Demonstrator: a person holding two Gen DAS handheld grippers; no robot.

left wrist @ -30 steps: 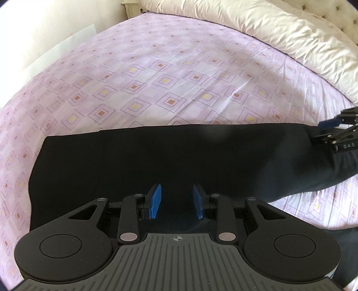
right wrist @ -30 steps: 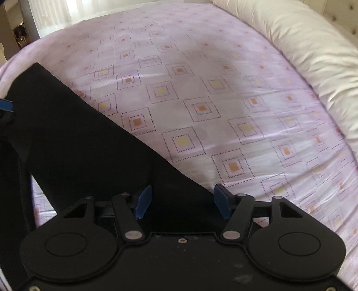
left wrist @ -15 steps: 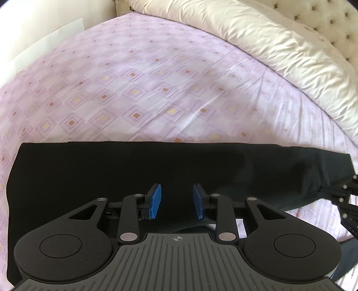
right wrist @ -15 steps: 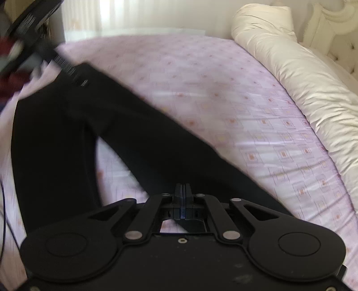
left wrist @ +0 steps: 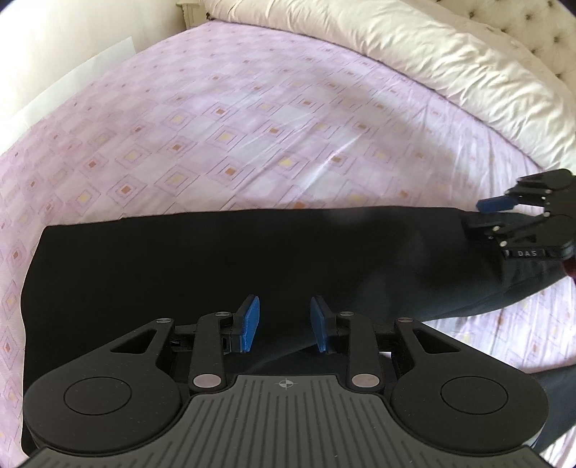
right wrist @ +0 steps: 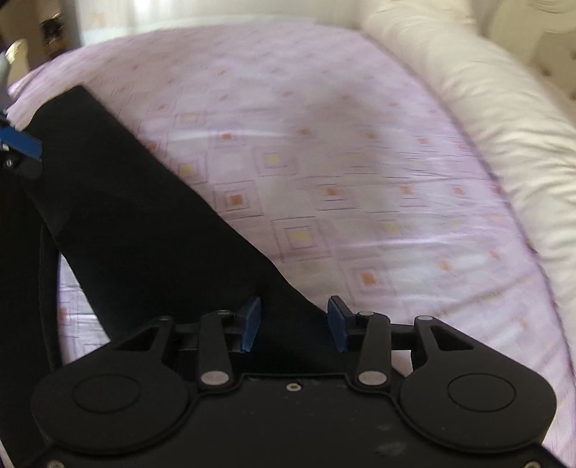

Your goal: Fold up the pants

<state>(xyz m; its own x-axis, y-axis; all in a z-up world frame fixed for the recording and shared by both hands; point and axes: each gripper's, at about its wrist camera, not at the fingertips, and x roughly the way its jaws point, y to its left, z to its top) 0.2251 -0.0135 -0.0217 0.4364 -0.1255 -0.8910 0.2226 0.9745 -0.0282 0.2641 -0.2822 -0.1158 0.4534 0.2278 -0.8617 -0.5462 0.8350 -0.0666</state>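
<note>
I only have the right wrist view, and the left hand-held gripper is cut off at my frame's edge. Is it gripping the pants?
Observer: No. The left hand-held gripper is open, its pads over the black pants with nothing between them.
Operator: I see only one corner of the pants' end on that side. How does the rest lie?
Observer: The left wrist view shows that whole end edge: straight and flat on the purple sheet, not bunched.

place: home bedroom | evidence: bed sheet (left wrist: 252, 118), cream duvet (left wrist: 414, 46), tufted headboard (left wrist: 540, 25)
</note>
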